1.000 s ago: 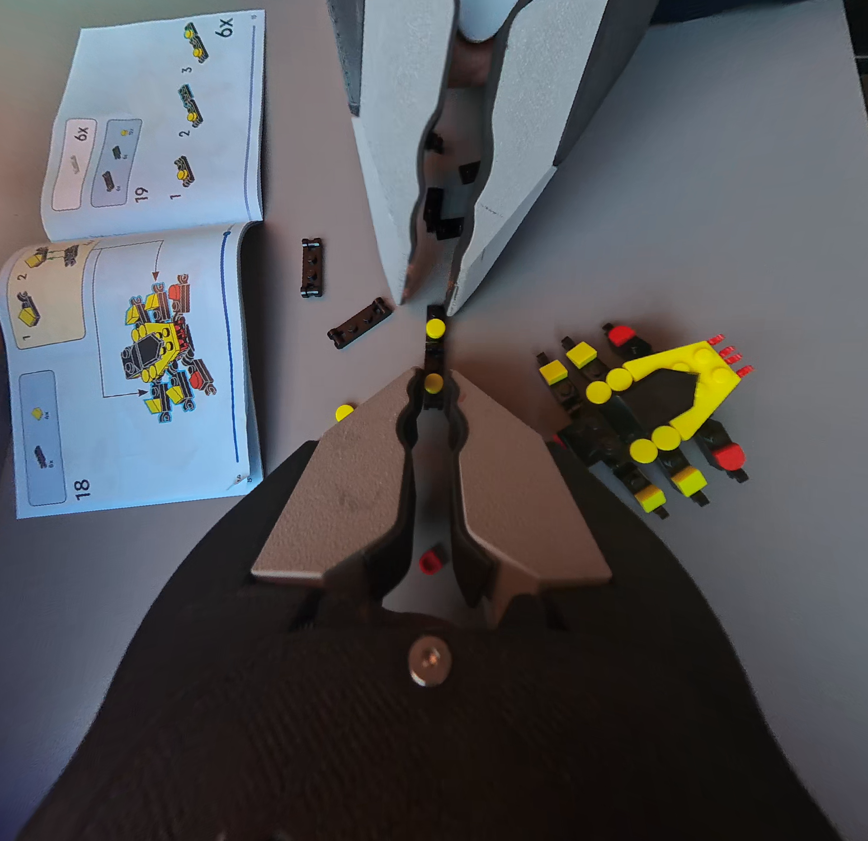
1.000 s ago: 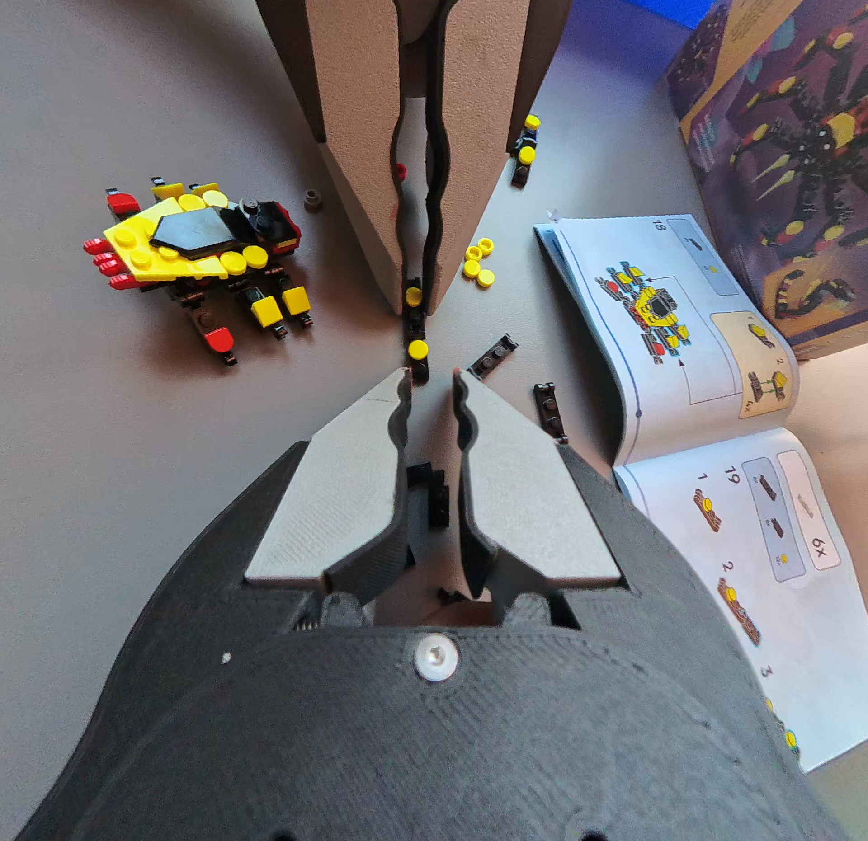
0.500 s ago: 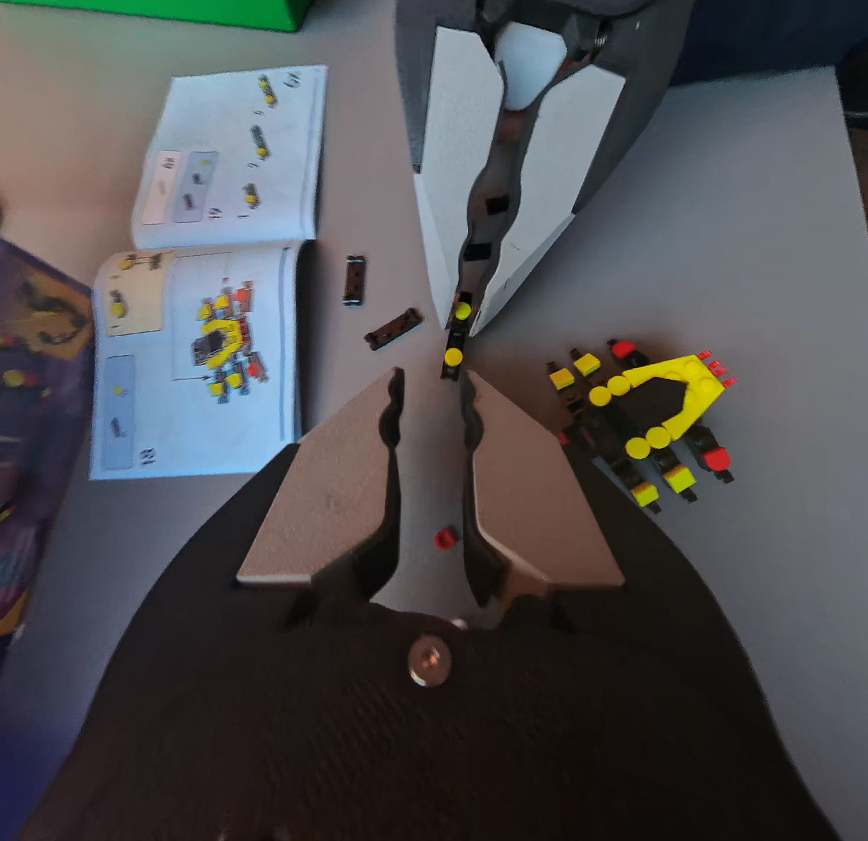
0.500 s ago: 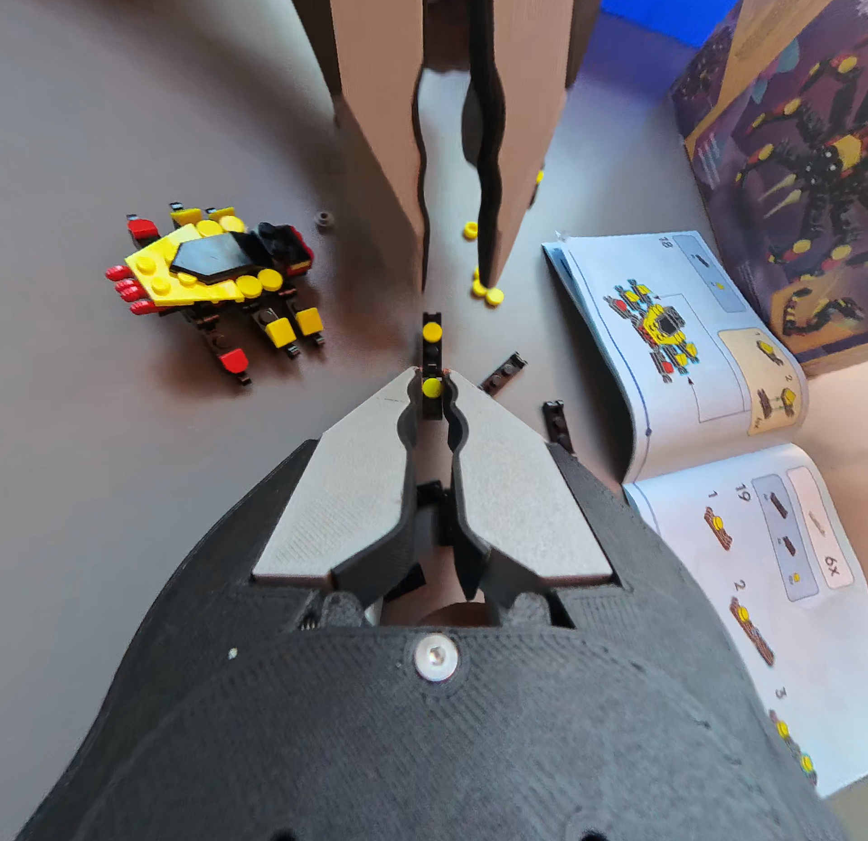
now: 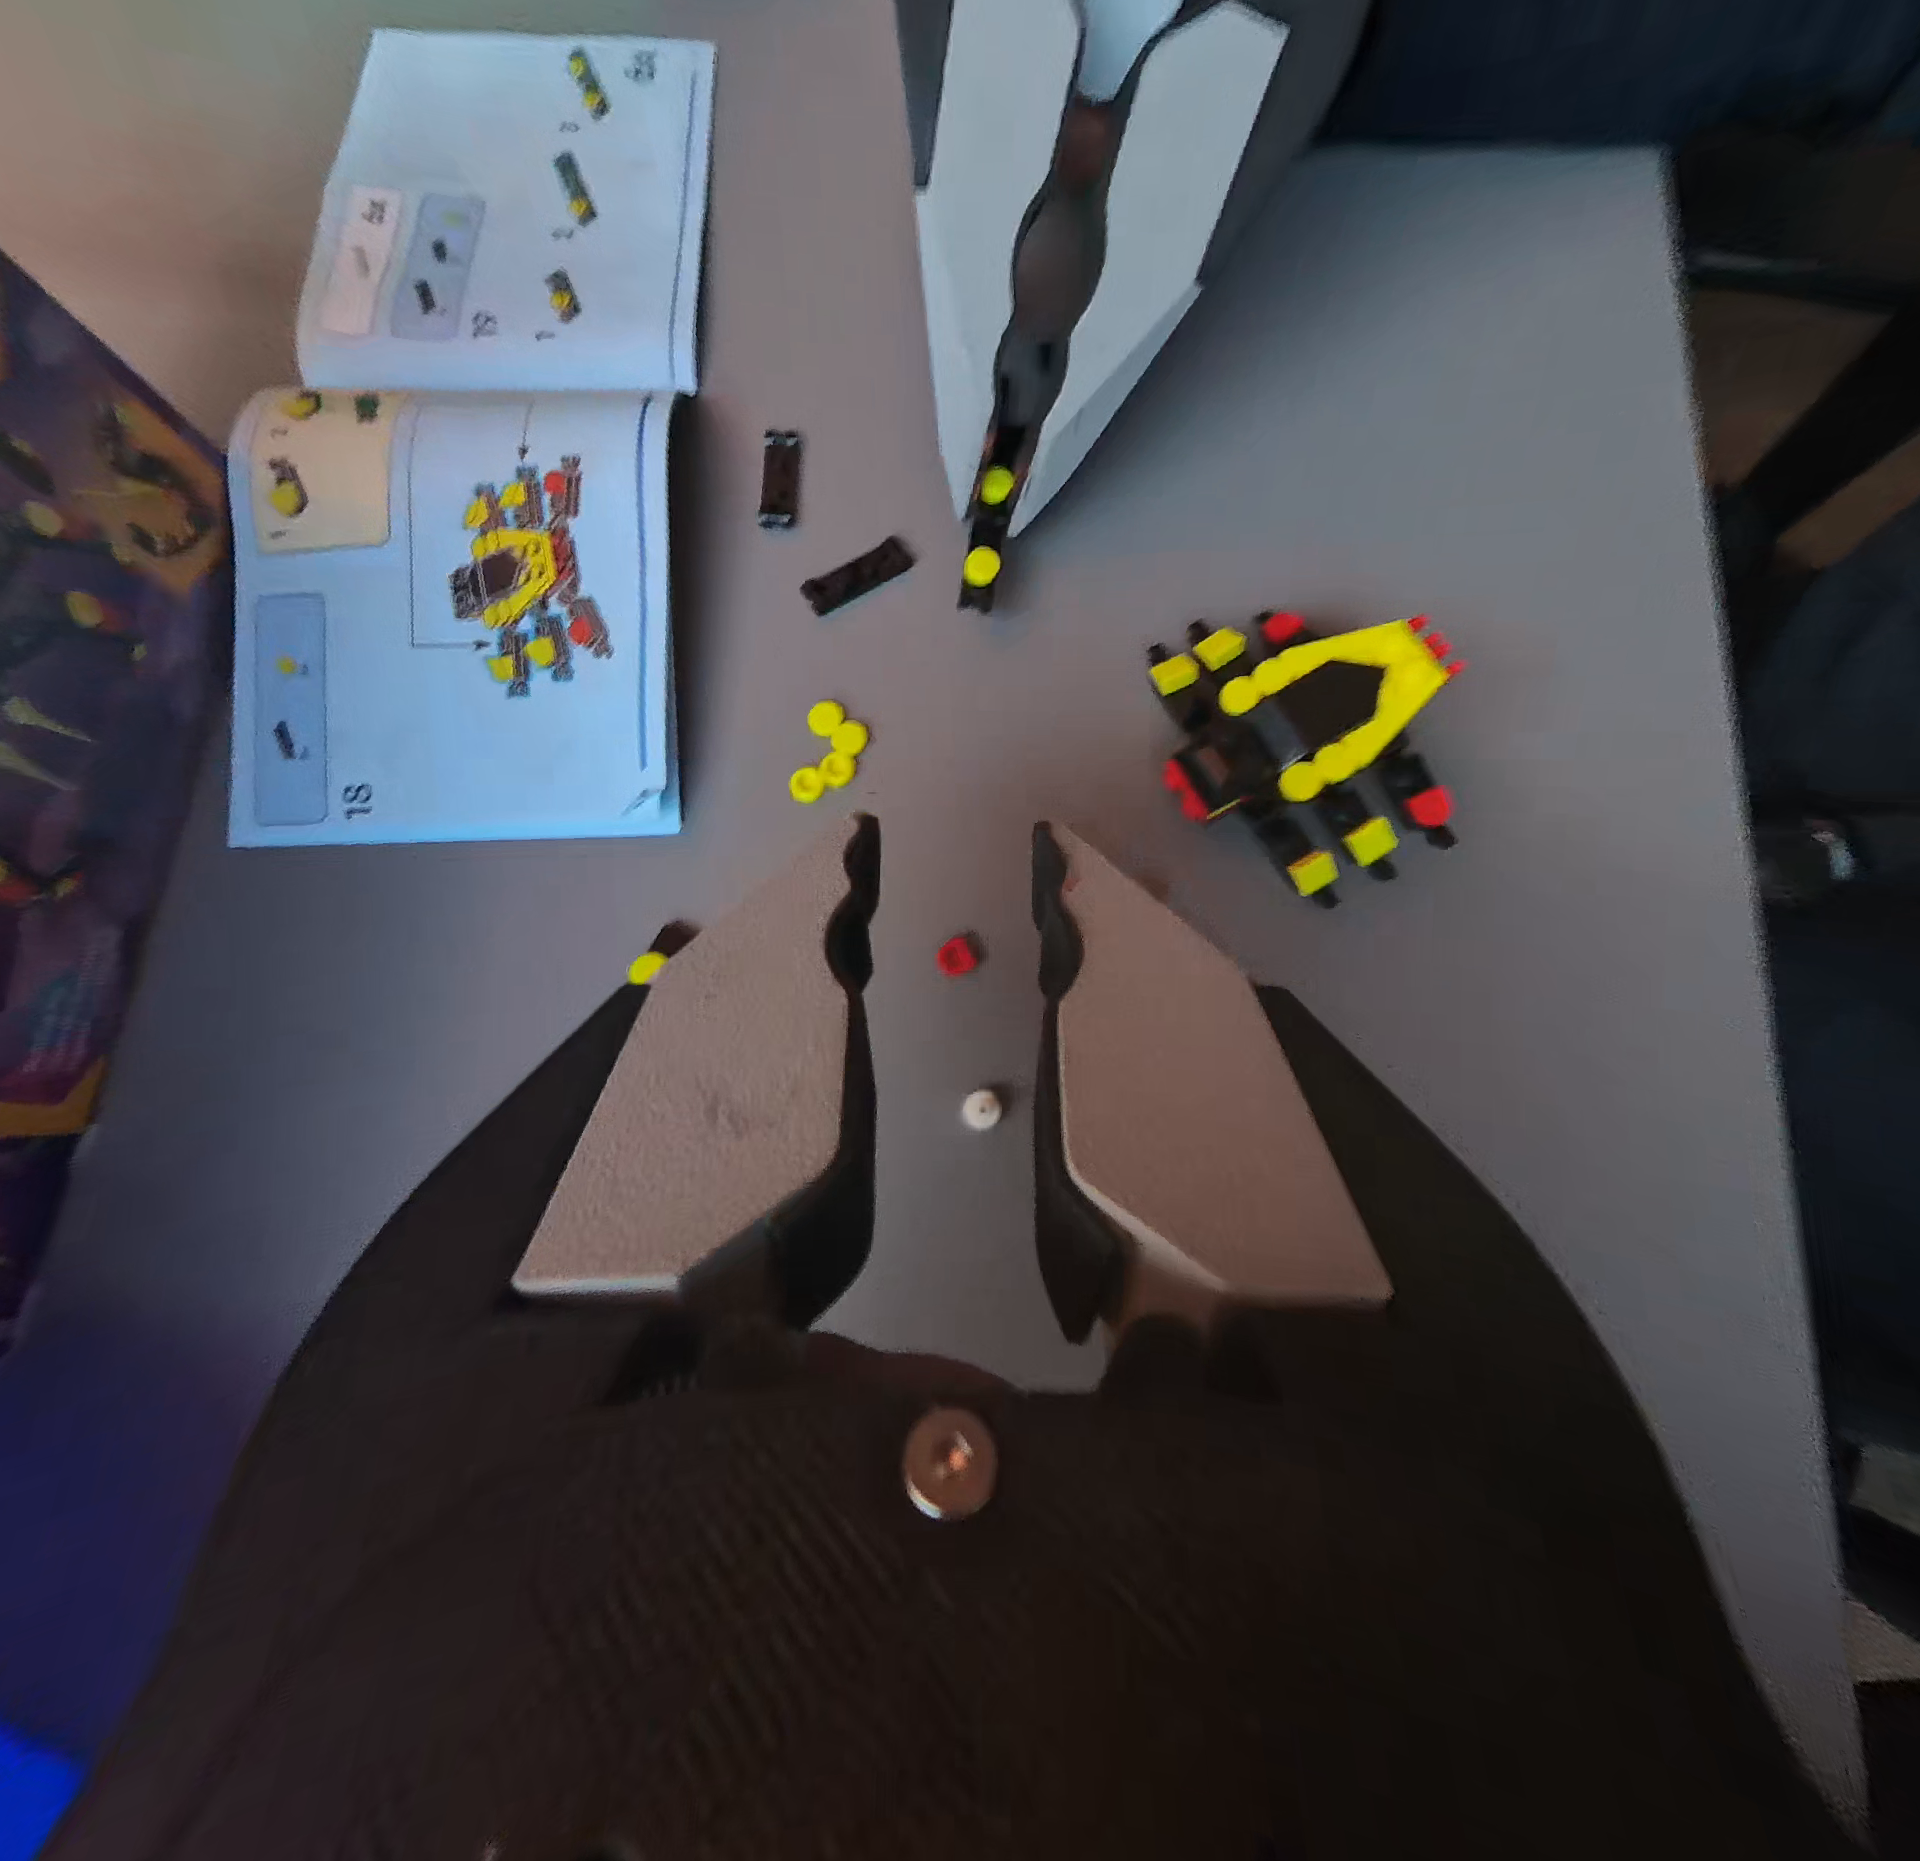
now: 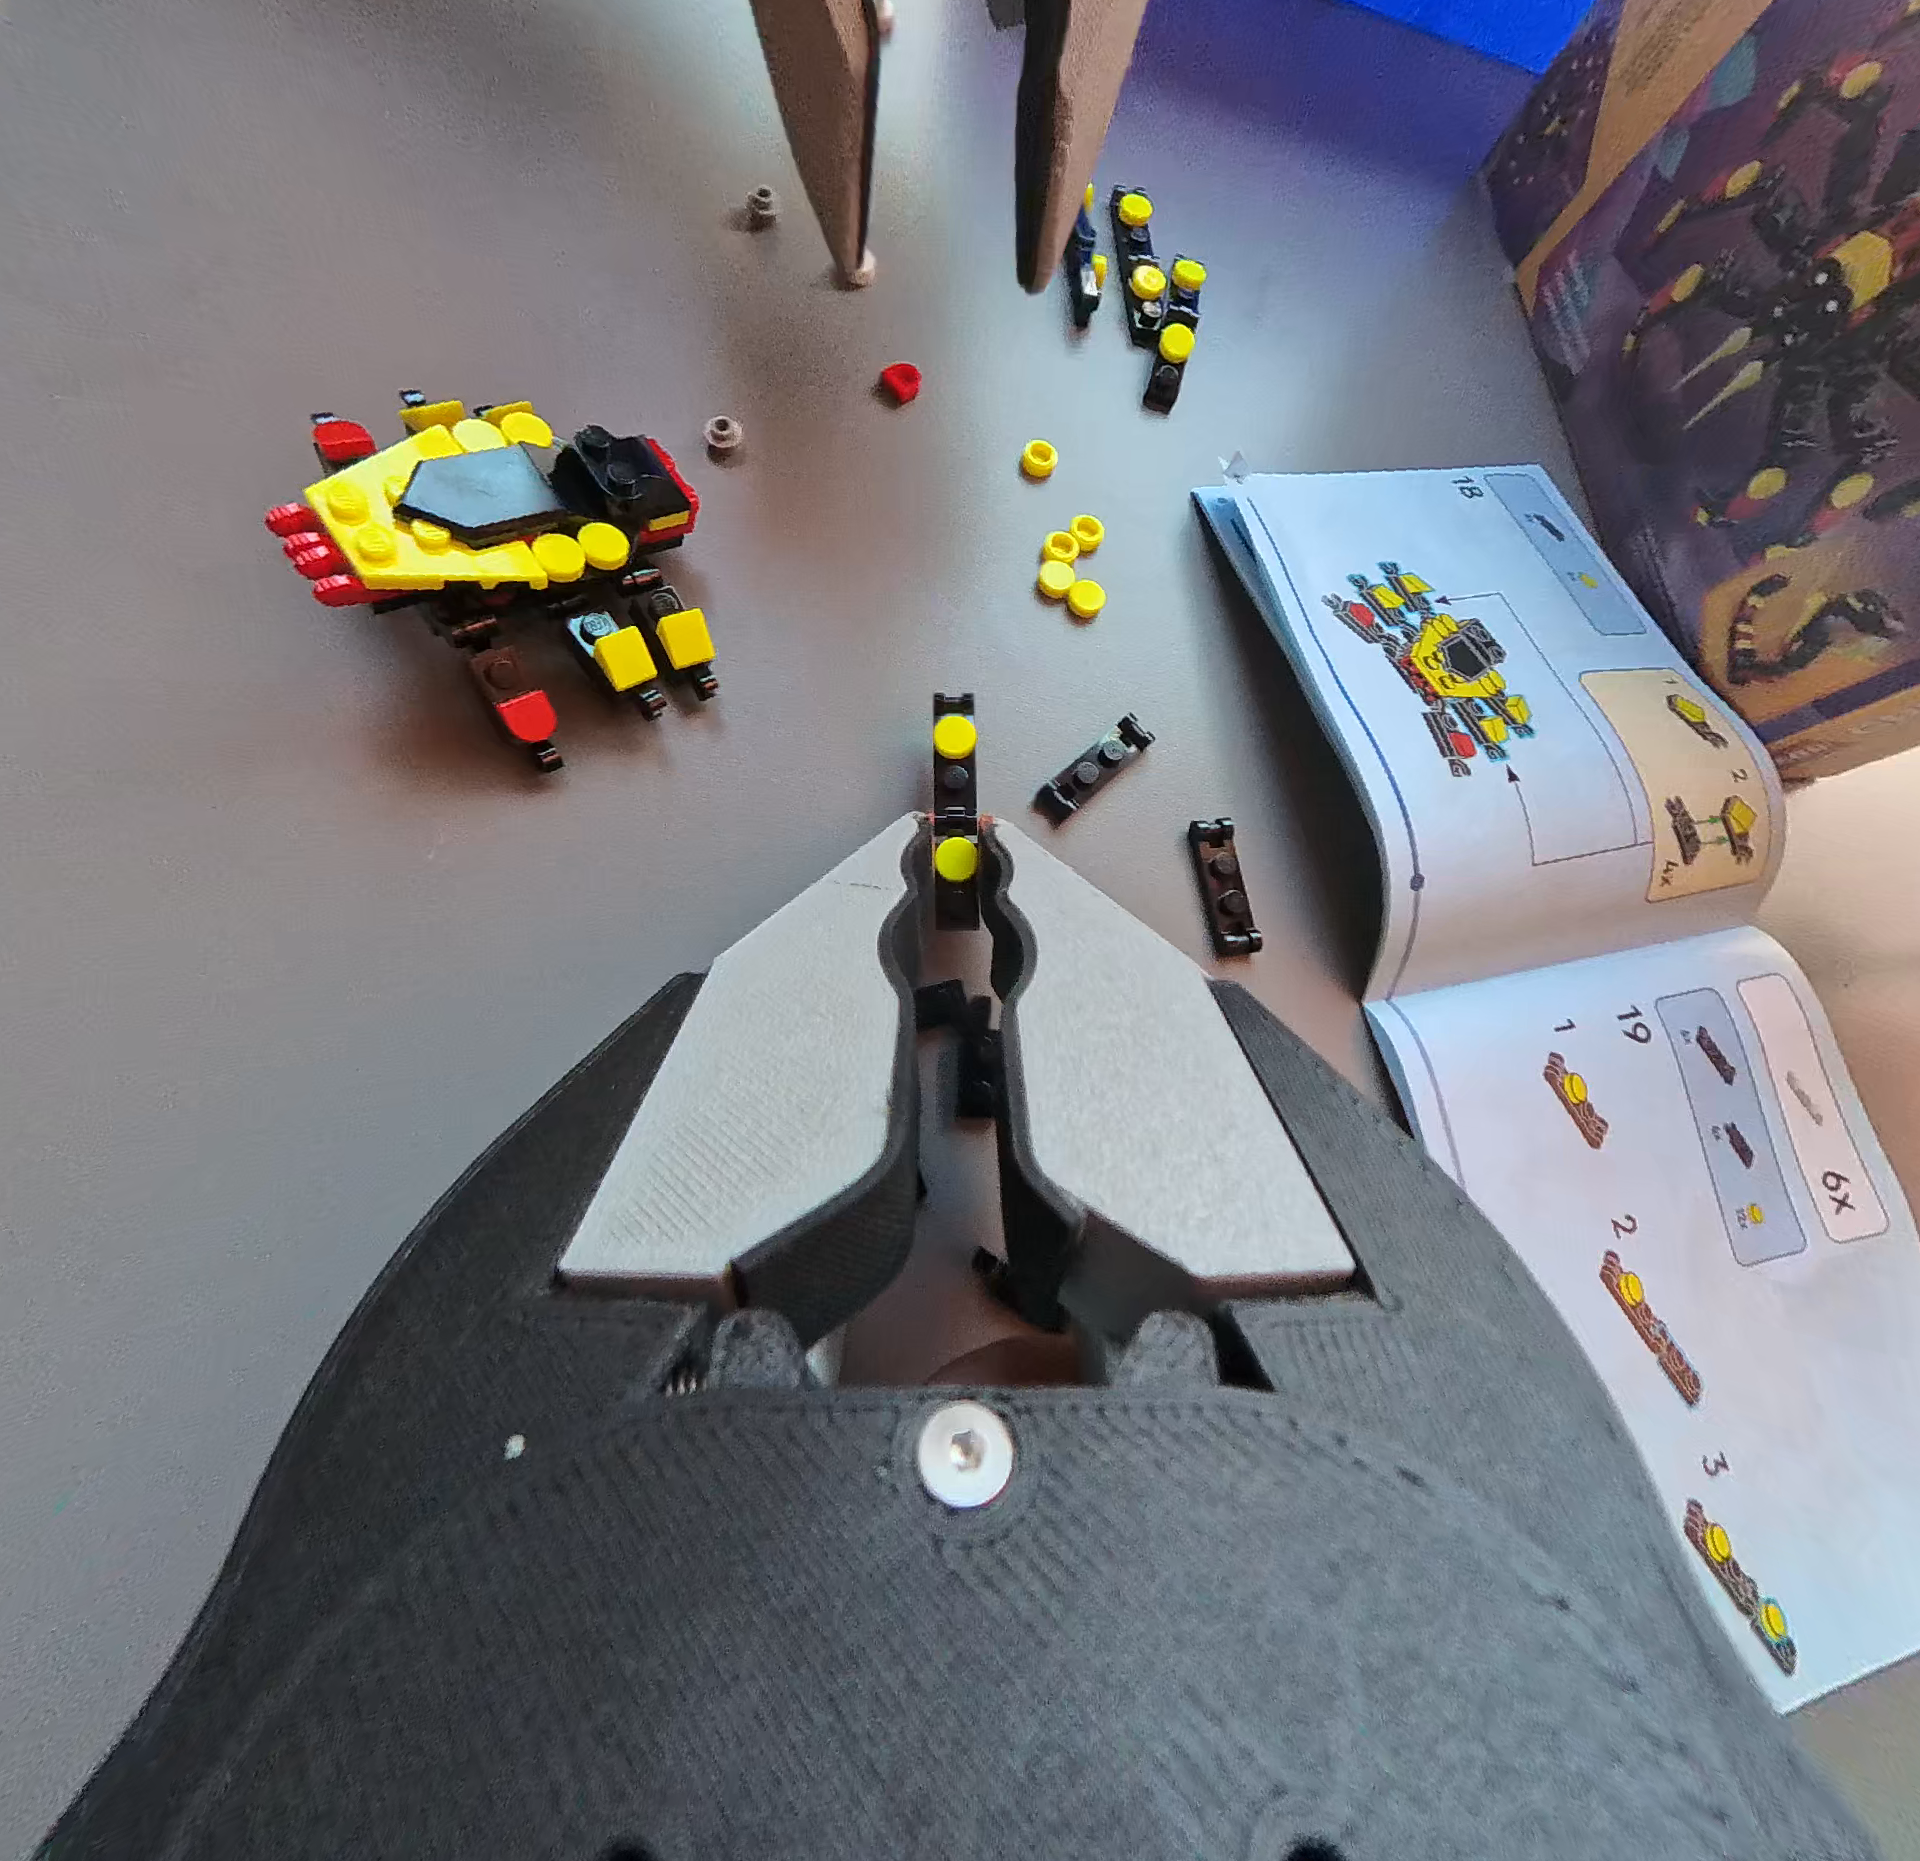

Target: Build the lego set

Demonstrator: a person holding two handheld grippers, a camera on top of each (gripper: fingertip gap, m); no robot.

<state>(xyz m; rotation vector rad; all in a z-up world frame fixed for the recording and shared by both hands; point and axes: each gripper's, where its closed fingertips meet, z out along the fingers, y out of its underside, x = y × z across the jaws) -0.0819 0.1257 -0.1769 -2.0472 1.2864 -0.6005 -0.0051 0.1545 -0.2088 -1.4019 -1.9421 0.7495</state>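
Your right gripper [image 6: 954, 824] pinches the black leg strip [image 6: 954, 772] by its near end, leaving its far end free to join the model [image 6: 488, 544]. Your left gripper [image 5: 951, 835] hangs spread and empty over a loose red stud [image 5: 958, 955], well clear of the strip.

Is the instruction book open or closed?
Open. The instruction booklet lies spread on the table, two pages showing, with its middle fold humped up.

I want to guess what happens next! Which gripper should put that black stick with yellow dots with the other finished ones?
Probably the right gripper: it is shut on the black leg piece with two yellow round tiles. The left gripper is open and empty.
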